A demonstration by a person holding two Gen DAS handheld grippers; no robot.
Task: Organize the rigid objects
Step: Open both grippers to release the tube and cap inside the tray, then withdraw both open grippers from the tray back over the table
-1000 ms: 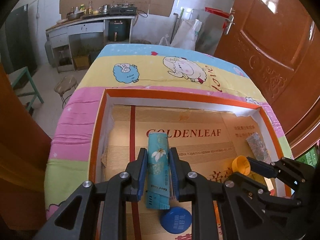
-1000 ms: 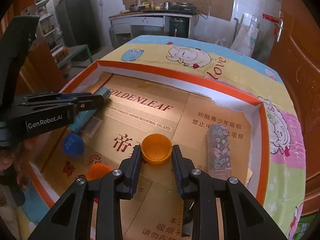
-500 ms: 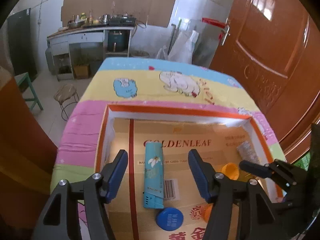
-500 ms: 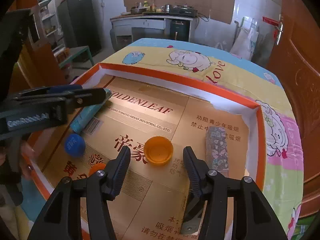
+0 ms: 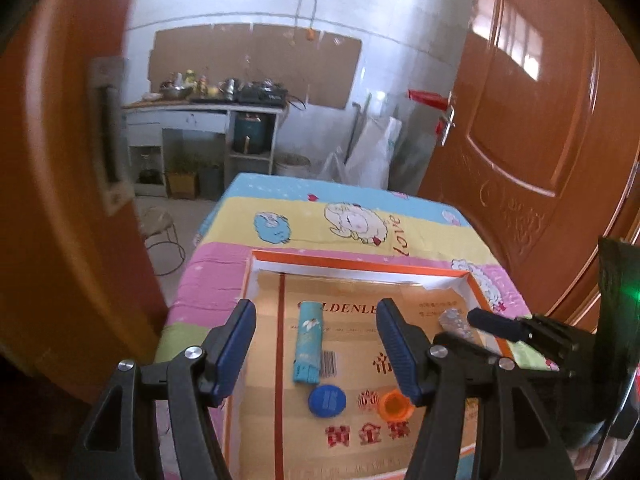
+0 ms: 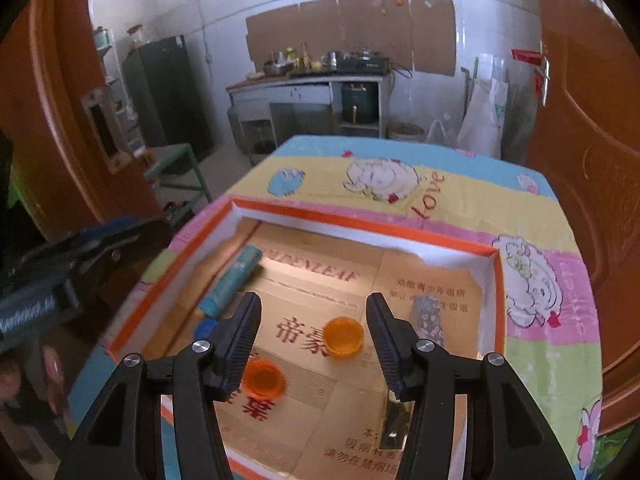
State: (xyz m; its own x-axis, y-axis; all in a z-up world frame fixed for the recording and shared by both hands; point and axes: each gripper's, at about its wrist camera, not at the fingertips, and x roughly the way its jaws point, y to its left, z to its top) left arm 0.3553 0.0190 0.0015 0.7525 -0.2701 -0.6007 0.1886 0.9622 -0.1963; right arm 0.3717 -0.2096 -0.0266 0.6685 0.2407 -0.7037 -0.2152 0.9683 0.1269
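A shallow cardboard tray point(image 5: 360, 261) with an orange rim lies on the table. In it lie a teal tube point(image 5: 307, 342), a blue cap point(image 5: 326, 399), an orange cap point(image 5: 395, 405) and a patterned grey block point(image 5: 454, 318). My left gripper point(image 5: 316, 348) hangs open above the teal tube, clear of it. In the right wrist view my right gripper point(image 6: 314, 332) is open above the tray, over a yellow-orange cap point(image 6: 343, 337). The tray's rim point(image 6: 360, 222), the teal tube point(image 6: 232, 282), the orange cap point(image 6: 263, 378) and the grey block point(image 6: 428, 318) show there too.
The table wears a striped cartoon cloth point(image 5: 352, 216). Brown wooden doors stand left point(image 5: 60, 160) and right point(image 5: 552, 120). A stool point(image 5: 160, 228) stands on the floor to the left, and a kitchen counter point(image 6: 308, 80) lines the far wall.
Both grippers opened, letting go of the teal tube and the yellow-orange cap, then rose and drew back from the tray. Both objects stay where they lay.
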